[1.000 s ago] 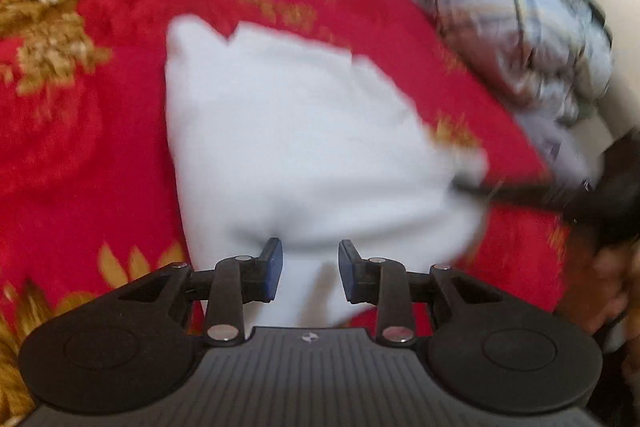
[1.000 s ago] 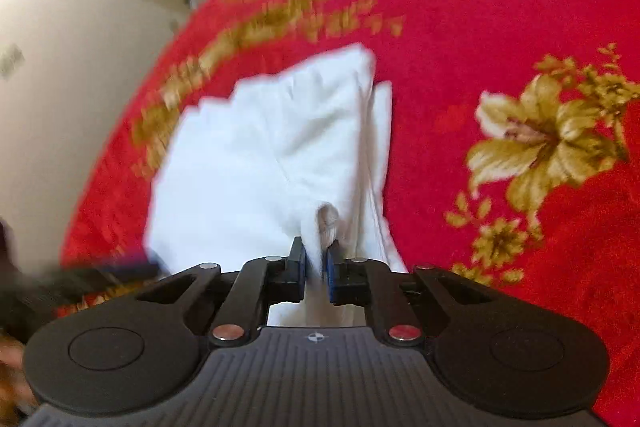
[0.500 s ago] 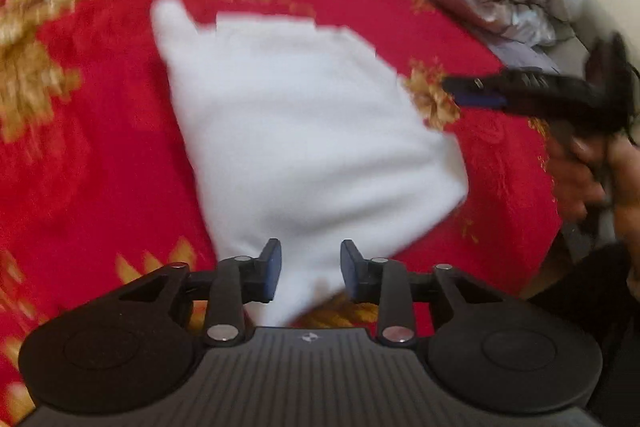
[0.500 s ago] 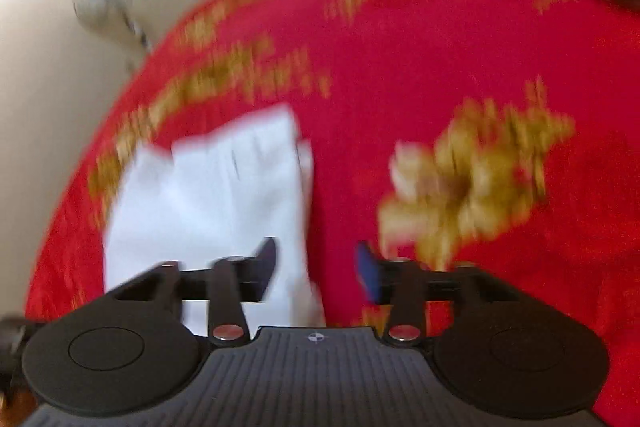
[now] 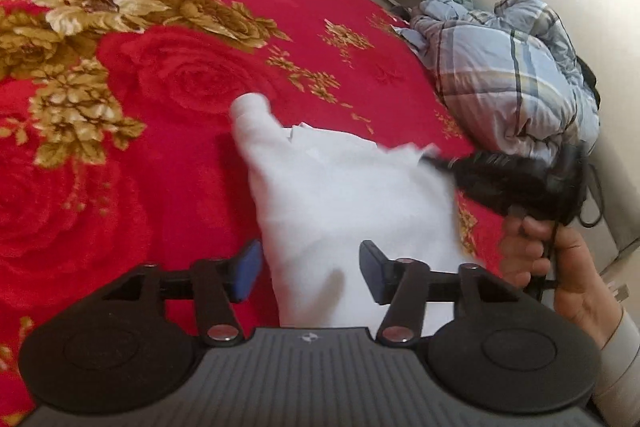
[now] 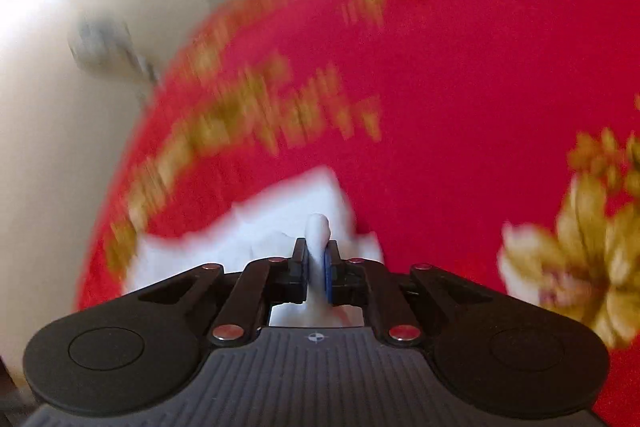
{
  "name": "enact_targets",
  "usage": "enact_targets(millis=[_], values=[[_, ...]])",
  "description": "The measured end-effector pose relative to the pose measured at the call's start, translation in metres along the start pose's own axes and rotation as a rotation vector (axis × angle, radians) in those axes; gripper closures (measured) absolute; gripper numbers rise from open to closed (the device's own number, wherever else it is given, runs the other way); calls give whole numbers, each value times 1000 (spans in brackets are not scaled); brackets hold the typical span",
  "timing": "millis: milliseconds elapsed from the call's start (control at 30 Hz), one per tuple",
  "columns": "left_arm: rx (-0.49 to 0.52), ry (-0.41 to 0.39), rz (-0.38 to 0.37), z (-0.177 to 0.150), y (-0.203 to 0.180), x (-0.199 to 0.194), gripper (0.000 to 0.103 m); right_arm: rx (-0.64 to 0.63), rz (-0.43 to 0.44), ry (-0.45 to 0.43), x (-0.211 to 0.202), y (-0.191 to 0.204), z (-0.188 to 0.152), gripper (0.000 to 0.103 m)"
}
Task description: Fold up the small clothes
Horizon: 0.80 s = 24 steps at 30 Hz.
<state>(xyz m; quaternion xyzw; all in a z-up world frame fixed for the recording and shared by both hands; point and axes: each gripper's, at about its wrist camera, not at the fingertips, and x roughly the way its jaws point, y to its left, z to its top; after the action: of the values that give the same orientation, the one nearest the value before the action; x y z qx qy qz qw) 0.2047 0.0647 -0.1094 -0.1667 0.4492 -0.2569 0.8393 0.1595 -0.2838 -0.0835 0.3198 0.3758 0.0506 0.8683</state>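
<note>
No readable text in either view, no labels, brands or numbers on show, only a small round crosshair mark on the left gripper (image 5: 308, 337) body, same mark on the right gripper (image 6: 316, 337) body

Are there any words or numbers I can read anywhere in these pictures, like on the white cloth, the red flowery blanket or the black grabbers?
None: no words or numbers can be read anywhere.
White cloth garment: plain, no print showing.
Red blanket with gold flowers: pattern only, no writing.
Left gripper and right gripper: each grey ribbed body has only a tiny round mark, no letters.
Right wrist view: too blurred for any small text.
</note>
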Motion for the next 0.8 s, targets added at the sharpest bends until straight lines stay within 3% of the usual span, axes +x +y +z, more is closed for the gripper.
enact_targets(millis=[33, 100, 133, 167, 233, 300, 333, 367, 400, 467, 567, 700, 733, 767, 800], values=[[-17, -4, -7, 1, 1, 3, 42, 8, 5, -68, -7, 2, 2, 97], [-44, -3, -9, 4, 3, 12, 39, -30, -109, -100, -5, 3, -1, 96], [-59, 4, 0, 5, 5, 17, 39, -50, -208, -37, 6, -2, -5, 94], [-71, 14, 3, 6, 8, 22, 39, -35, -243, 27, 15, -10, -9, 90], [-115, 39, -15, 9, 15, 30, 39, 37, -236, 79, 17, -23, -14, 85], [-156, 43, -50, 12, 19, 33, 36, 32, -215, 32, 0, -21, -14, 69], [-167, 41, -62, 14, 21, 34, 34, 31, -174, 10, -10, -20, -15, 49], [-176, 41, -70, 15, 22, 35, 30, 33, -112, 2, -20, -18, -16, 34], [-187, 41, -78, 17, 23, 38, 29, 23, -60, 14, -28, -18, -19, 31], [-217, 51, -89, 18, 27, 46, 28, -13, -16, 108, -28, -19, -28, 30], [-258, 91, -97, 16, 28, 66, 28, -6, -69, 240, -18, -30, -50, 30], [-257, 80, -90, 9, 24, 87, 31, -36, -54, 212, -15, -21, -62, 33], [-234, 66, -72, 9, 20, 87, 39, -43, -40, 202, -14, -18, -63, 42], [-208, 52, -53, 10, 16, 86, 54, -46, -26, 188, -13, -13, -66, 48], [-186, 45, -43, 9, 13, 84, 62, -52, -29, 177, -10, -8, -67, 49]])
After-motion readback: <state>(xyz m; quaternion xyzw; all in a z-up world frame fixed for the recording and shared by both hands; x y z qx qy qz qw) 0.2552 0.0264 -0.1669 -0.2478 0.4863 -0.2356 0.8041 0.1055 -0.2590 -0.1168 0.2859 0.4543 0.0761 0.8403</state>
